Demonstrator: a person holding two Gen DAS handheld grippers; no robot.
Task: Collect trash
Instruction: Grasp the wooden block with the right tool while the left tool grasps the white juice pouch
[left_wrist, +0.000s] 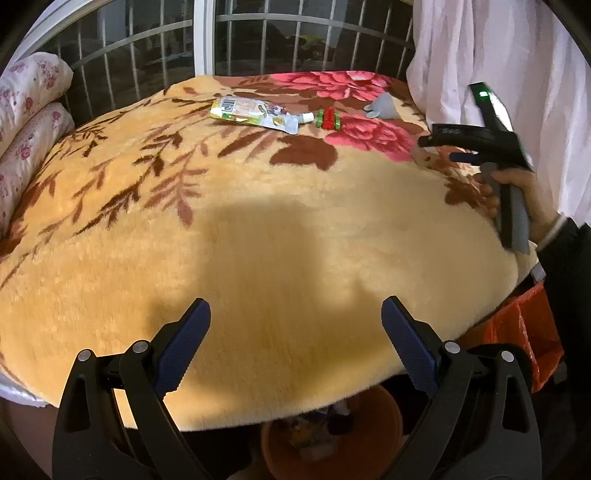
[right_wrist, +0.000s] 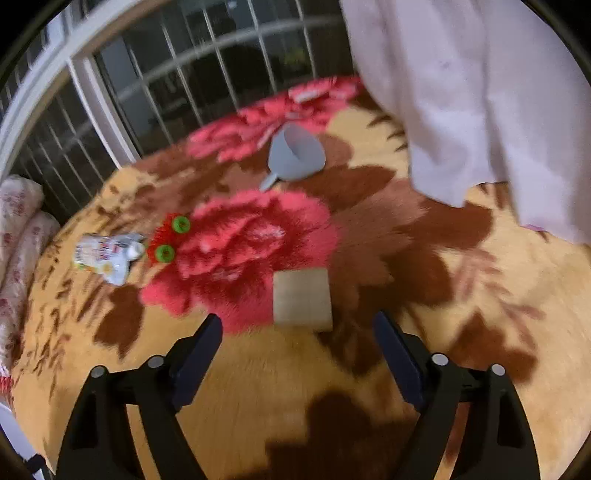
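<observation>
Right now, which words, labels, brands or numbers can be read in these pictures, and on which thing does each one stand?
No text can be read for certain.
Drink pouch: large dark print and coloured graphics, too distorted to read; blurred in the right wrist view.
Right gripper: a small pale marking on its black body, too small to read.
Funnel, wooden block, blanket: no text.

1. One squeezed drink pouch (right_wrist: 107, 255) lies left of the big red flower (right_wrist: 251, 251).
2. One red-and-green bristly roller (right_wrist: 168, 238) lies between pouch and flower.
3. One grey funnel (right_wrist: 295, 153) lies beyond the flower.
4. One tan square block (right_wrist: 302, 299) lies at the flower's near edge.
</observation>
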